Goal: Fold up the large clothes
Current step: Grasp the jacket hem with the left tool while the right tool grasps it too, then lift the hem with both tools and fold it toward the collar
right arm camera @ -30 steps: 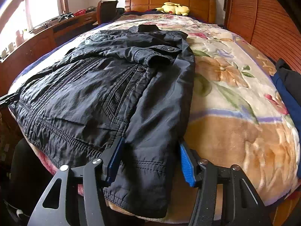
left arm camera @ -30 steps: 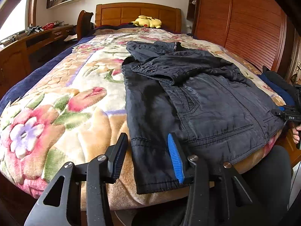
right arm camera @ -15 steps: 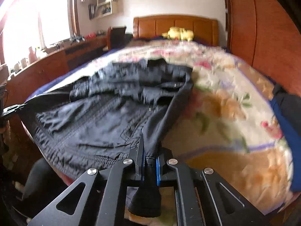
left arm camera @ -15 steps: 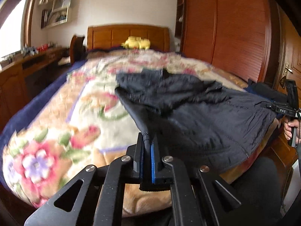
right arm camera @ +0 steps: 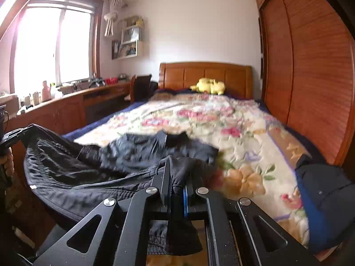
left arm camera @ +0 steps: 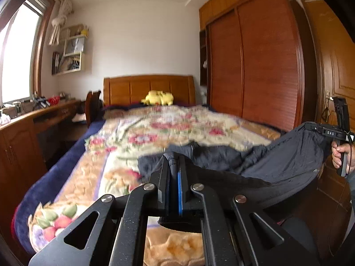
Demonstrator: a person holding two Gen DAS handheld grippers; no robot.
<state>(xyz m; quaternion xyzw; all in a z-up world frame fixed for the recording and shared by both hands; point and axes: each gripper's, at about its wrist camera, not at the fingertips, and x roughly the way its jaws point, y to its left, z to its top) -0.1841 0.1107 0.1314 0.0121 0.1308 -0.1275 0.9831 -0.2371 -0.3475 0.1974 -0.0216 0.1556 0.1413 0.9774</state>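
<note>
A dark grey jacket (left arm camera: 277, 161) hangs by its hem between both grippers, its upper part still resting on the floral bed cover (left arm camera: 168, 128). My left gripper (left arm camera: 174, 161) is shut on one hem corner, with cloth pinched between the black and blue pads. My right gripper (right arm camera: 176, 166) is shut on the other hem corner of the jacket (right arm camera: 93, 168). The right gripper (left arm camera: 319, 128) also shows at the right edge of the left wrist view, held by a hand (left arm camera: 339, 155). The left gripper (right arm camera: 15, 133) appears at the left edge of the right wrist view.
A yellow plush toy (left arm camera: 158, 97) lies by the wooden headboard (left arm camera: 148, 88). A long wooden desk (right arm camera: 73, 102) runs along the window side. A tall wooden wardrobe (left arm camera: 250, 62) stands on the other side. A dark and blue garment (right arm camera: 321, 190) lies at the bed's near right corner.
Both grippers closed on the jacket's hem corners and rose, lifting the lower half of the jacket off the bed. Both cameras tilted up toward the room.
</note>
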